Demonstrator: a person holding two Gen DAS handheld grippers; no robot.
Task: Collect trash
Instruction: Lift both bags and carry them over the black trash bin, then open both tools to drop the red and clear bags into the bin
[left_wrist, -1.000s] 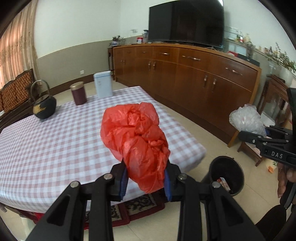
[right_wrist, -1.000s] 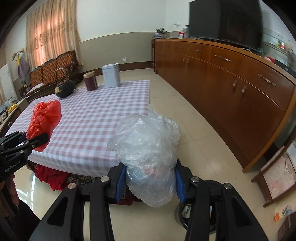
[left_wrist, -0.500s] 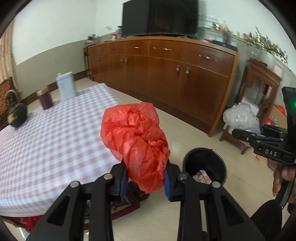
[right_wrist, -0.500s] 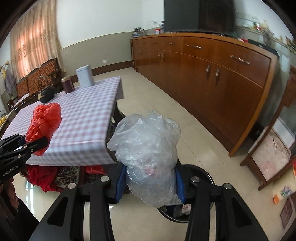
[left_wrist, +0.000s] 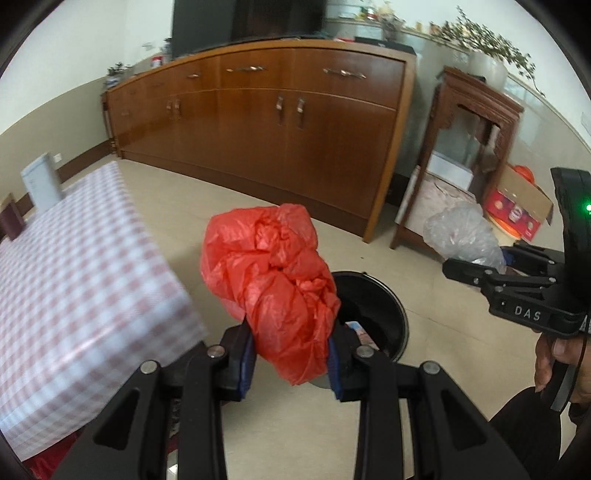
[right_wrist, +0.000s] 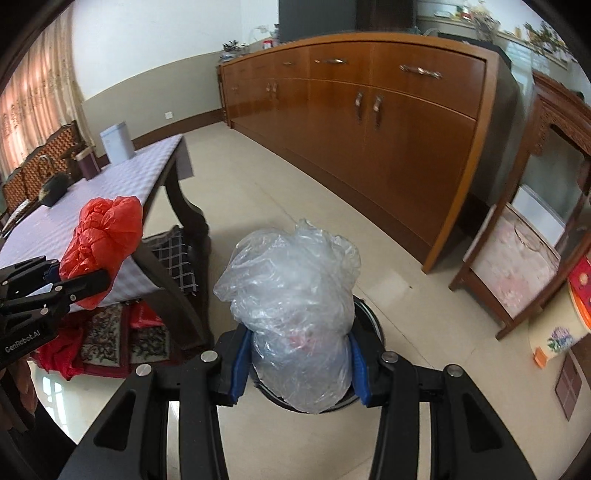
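Observation:
My left gripper (left_wrist: 291, 360) is shut on a crumpled red plastic bag (left_wrist: 271, 288) and holds it in the air just left of a black trash bin (left_wrist: 376, 308) on the floor. My right gripper (right_wrist: 299, 369) is shut on a crumpled clear plastic bag (right_wrist: 295, 310) directly above the same bin (right_wrist: 369, 321), which the bag mostly hides. The red bag (right_wrist: 103, 236) and left gripper (right_wrist: 55, 284) show at left in the right wrist view. The clear bag (left_wrist: 461, 236) and right gripper (left_wrist: 480, 269) show at right in the left wrist view.
A table with a pink checked cloth (left_wrist: 74, 295) stands to the left, with a white tin (right_wrist: 116, 144), a dark canister (right_wrist: 88, 166) and a kettle (right_wrist: 53, 188) on it. A long wooden sideboard (left_wrist: 277, 125) runs along the wall. A small wooden stand (left_wrist: 469, 155) and boxes (left_wrist: 517, 210) stand at right.
Both grippers have swung right, away from the table, and come down toward the trash bin, each still holding its bag. The clear bag now hangs over the bin.

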